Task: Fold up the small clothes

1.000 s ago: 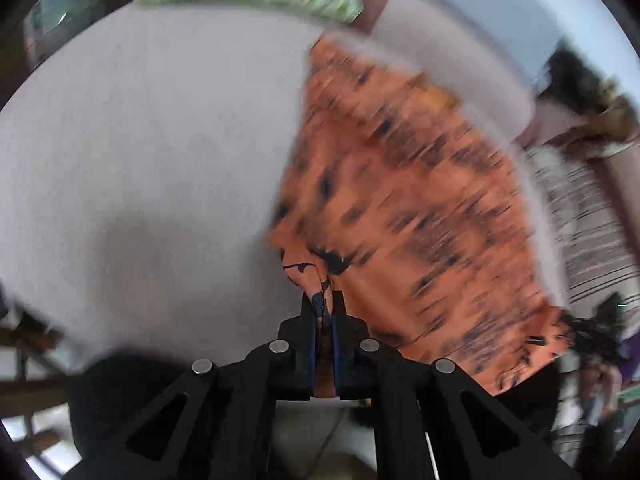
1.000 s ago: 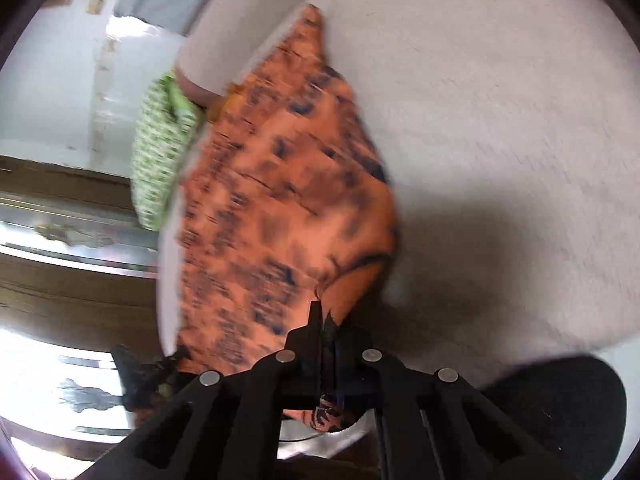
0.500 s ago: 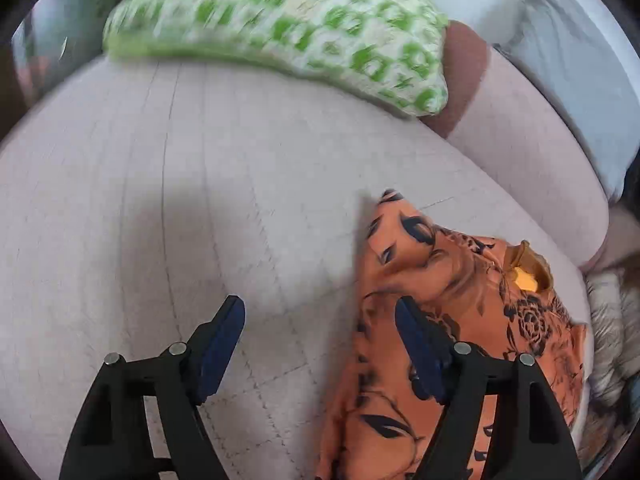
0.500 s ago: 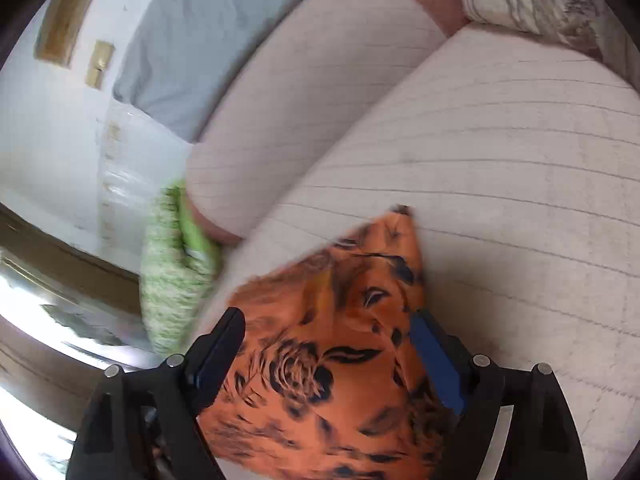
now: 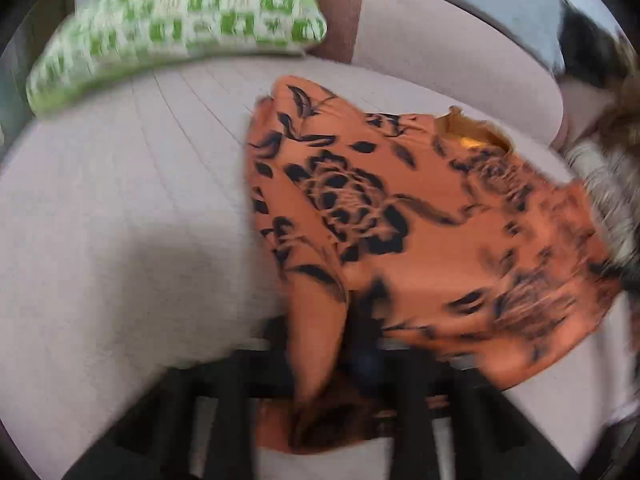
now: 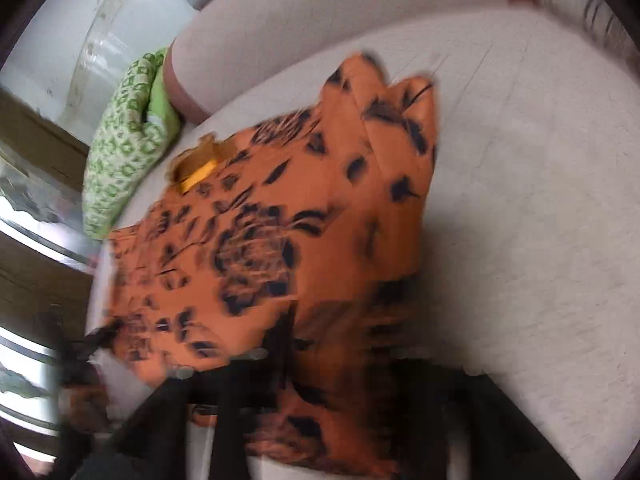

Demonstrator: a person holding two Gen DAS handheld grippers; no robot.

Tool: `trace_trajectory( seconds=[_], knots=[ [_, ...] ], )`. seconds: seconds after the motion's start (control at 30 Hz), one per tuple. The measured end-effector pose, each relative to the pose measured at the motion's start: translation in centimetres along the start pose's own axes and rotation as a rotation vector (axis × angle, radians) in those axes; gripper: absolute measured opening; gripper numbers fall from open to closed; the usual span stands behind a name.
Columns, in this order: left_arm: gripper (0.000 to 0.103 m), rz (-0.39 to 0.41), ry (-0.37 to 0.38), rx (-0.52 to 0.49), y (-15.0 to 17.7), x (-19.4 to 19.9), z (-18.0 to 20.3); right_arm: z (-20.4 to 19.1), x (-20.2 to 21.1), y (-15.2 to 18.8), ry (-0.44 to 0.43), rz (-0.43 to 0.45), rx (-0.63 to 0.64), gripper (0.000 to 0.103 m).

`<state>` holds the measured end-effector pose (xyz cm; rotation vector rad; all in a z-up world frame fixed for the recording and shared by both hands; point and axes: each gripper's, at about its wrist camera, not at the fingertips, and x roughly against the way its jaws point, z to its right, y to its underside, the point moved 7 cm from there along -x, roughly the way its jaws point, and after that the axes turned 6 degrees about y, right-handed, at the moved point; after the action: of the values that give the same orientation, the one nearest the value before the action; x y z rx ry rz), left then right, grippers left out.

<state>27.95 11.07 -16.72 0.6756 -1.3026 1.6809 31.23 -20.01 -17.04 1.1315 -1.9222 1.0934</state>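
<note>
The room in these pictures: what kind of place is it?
Probably a home living room: a beige sofa with a green cushion, and an orange garment spread on the seat.

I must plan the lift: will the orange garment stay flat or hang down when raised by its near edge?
The garment probably flops: its edge already drapes in soft folds near the left tongs. It looks thin and light, so it may slide on the cushion.

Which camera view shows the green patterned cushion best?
The left wrist view: the green patterned cushion lies broad across the top, beyond the orange garment on the sofa seat, though blurred. The right wrist view shows it smaller and side-on at the left edge.
</note>
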Motion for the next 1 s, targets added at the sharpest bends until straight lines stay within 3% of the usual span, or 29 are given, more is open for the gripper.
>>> trace_trajectory(
  seconds=[0.1,0.2,0.27,0.37,0.4,0.43,0.47,0.5,0.53,0.6,0.7,0.77,1.0],
  knots=[
    [0.015,0.06,-0.007,-0.016,-1.6,3.6,1.3,-1.6,4.3,-0.3,-0.065,0.065,-0.028,0.021],
    [0.015,0.13,0.031,-0.041,-1.4,8.5,2.9,-3.9,9.2,1.0,-0.085,0.114,0.033,0.02],
    [0.015,0.159,0.046,-0.042,0.9,11.6,3.2,-4.4,11.9,3.0,-0.092,0.128,0.055,0.02],
    [0.02,0.109,0.073,0.014,6.1,12.2,3.0,-2.6,14.0,9.4,-0.088,0.074,0.06,0.021],
    [0.029,0.076,0.064,0.017,8.5,11.6,2.5,-1.9,13.8,11.1,-0.076,0.056,0.059,0.027],
    [0.037,0.02,0.054,0.02,11.8,10.0,1.6,-0.3,12.6,13.8,-0.053,0.026,0.061,0.038],
    [0.051,-0.053,0.034,0.034,14.3,8.3,0.5,1.8,10.5,16.8,-0.017,-0.049,0.044,0.054],
    [0.051,-0.078,0.022,0.038,15.6,7.6,-0.3,3.2,9.3,18.2,0.029,-0.095,0.027,0.086],
    [0.052,-0.002,0.028,0.005,15.6,8.5,-0.3,4.4,9.3,19.6,0.043,-0.064,0.03,0.082],
    [0.056,0.053,-0.032,-0.006,14.2,10.4,-0.6,4.3,11.5,19.5,0.025,0.019,0.022,0.082],
    [0.058,0.126,-0.006,0.001,10.4,11.6,-1.1,4.7,15.2,17.0,0.011,0.163,-0.028,0.082],
    [0.058,0.149,-0.012,-0.03,8.0,11.3,-1.2,4.6,15.5,15.2,0.024,0.183,-0.026,0.082],
    [0.058,0.051,-0.042,-0.104,3.7,4.8,0.2,2.6,12.5,10.3,0.132,0.209,0.083,0.082]
  ],
)
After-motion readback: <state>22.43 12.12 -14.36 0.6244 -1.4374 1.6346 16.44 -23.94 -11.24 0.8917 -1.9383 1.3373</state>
